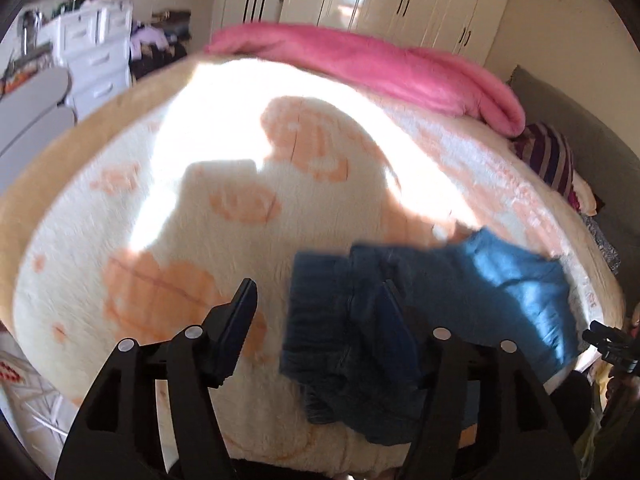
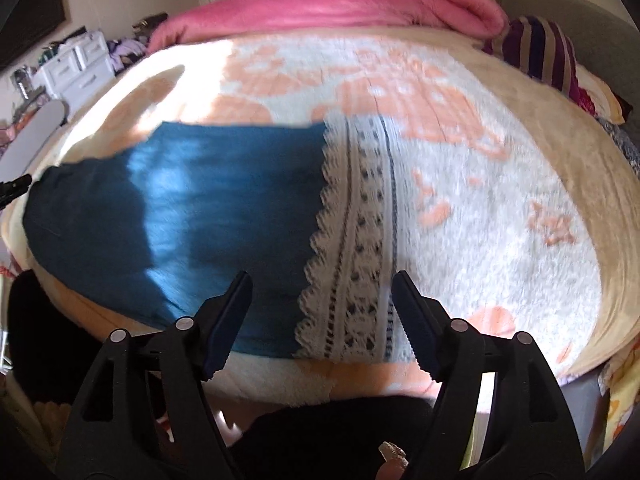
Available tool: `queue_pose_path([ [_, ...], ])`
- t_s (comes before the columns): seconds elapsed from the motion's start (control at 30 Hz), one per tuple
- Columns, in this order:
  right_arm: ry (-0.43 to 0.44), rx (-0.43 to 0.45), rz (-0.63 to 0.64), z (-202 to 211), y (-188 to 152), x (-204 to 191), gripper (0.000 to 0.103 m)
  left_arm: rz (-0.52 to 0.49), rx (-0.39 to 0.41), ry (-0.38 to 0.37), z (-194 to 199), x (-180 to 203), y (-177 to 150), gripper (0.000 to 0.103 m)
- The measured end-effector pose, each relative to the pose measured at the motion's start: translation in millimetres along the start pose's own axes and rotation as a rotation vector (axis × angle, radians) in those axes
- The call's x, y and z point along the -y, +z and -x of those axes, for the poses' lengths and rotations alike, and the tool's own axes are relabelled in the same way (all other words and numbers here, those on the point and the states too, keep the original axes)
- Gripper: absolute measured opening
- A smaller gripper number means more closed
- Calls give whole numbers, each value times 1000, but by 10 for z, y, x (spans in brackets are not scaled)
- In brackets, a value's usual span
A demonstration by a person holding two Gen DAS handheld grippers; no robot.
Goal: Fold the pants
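Blue pants (image 1: 500, 280) lie on the cream and peach bed blanket (image 1: 160, 220), their darker bunched end nearest me. My left gripper (image 1: 320, 288) is open above that end: its right finger (image 1: 394, 312) stands in front of the cloth and its left finger (image 1: 240, 316) is over bare blanket. In the right wrist view the pants (image 2: 200, 200) lie spread flat, ending in a white lace hem (image 2: 360, 220). My right gripper (image 2: 320, 280) hangs open over the hem near the bed's front edge, its pads clear of the cloth.
A pink blanket (image 1: 360, 60) is heaped along the far side of the bed, with a striped pillow (image 2: 536, 52) at the right. White drawers (image 1: 96, 52) and wardrobes (image 1: 400, 0) stand beyond. A person's dark clothing (image 2: 340, 432) shows below the right gripper.
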State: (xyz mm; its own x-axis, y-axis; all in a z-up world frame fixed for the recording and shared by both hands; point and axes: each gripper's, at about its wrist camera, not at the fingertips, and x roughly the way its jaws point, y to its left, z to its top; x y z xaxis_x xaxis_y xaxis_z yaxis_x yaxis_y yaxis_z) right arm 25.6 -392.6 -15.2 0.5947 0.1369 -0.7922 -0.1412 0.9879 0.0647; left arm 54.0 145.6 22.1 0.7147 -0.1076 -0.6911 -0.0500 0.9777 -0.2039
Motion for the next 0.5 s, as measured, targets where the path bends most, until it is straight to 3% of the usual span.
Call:
queue_pose_path([
  [0.13,34,24,17,-35,122,-64,69,-38,49,-63,109,204,236,69],
  [0.27,67,27,31,-138,264,-173,69,-125,23,-194,-110,707,462,70],
  [0.37,83,23,40,-192,346,-256,70,-159,-63,-317,-489,1112,584,70],
  [0.5,84,8,58,-278,403,-300,72,-225,-191,-390,-1101,1553,617,70],
])
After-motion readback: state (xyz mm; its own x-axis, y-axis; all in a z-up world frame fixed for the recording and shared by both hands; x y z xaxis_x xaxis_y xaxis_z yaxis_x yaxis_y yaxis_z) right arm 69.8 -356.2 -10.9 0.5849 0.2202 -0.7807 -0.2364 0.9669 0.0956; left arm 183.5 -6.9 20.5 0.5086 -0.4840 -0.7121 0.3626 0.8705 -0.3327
